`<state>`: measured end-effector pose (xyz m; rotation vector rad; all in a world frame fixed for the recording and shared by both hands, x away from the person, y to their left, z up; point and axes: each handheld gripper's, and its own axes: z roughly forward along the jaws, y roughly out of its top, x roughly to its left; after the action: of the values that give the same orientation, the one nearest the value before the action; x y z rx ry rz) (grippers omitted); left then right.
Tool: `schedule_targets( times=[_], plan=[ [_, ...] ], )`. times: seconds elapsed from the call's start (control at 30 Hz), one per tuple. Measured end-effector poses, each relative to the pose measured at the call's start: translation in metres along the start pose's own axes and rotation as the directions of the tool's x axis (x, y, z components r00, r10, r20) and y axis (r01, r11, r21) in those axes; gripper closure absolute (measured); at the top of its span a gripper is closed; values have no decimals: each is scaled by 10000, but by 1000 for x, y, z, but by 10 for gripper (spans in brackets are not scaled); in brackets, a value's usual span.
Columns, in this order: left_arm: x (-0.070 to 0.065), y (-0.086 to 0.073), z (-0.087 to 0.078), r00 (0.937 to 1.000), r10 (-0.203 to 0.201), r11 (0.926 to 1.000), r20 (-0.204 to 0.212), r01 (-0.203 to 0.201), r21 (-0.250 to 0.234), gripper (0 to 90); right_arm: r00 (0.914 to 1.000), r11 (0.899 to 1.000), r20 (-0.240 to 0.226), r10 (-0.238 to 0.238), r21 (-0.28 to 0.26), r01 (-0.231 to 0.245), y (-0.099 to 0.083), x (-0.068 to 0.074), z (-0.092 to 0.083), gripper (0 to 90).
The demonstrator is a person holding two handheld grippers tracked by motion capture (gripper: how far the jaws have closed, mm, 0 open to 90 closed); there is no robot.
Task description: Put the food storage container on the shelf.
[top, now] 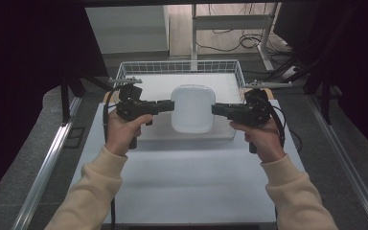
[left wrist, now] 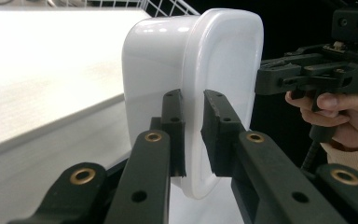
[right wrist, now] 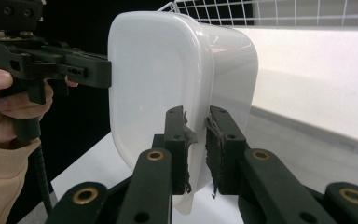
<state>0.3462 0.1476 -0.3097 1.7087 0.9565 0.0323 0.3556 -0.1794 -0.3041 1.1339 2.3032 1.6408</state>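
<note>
Jaws of the left hand-held gripper (left wrist: 193,135) are closed on the rim of a white plastic tub (top: 192,108), and the right hand-held gripper (right wrist: 197,149) pinches the opposite rim the same way. The tub seems held clear of the counter (top: 187,182), over its far half, just short of the wire basket (top: 124,72) at the far edge. By my judgement the pick-up is done; carrying and setting down remain. Whether the tub touches the white board (top: 148,134) beneath is hard to tell, and its inside faces away from all views.
</note>
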Motion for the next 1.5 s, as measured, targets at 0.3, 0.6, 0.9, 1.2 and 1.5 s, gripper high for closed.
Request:
schedule_targets(
  times=[0.3,0.6,0.9,1.2,1.5],
  plan=[
    [4,16,-5,9998,86,10000,-162,-87,-18,798,9999,9999,-45,-142,75,142,18,0,4,785],
    [15,39,-9,10000,11,10000,33,-11,-58,798,9997,9997,-34,-228,91,228,45,-2,10,785],
    [29,58,-3,9997,-232,9997,-4,232,22,797,9999,9998,-141,-18,212,21,61,-13,20,786],
    [49,66,10,9956,-932,9956,87,932,90,796,9995,9985,-233,226,495,-214,75,-32,33,783],
    [74,67,26,9871,-1597,9863,48,1594,437,795,9960,9912,-133,880,1008,-862,81,-54,55,782]
  ],
)
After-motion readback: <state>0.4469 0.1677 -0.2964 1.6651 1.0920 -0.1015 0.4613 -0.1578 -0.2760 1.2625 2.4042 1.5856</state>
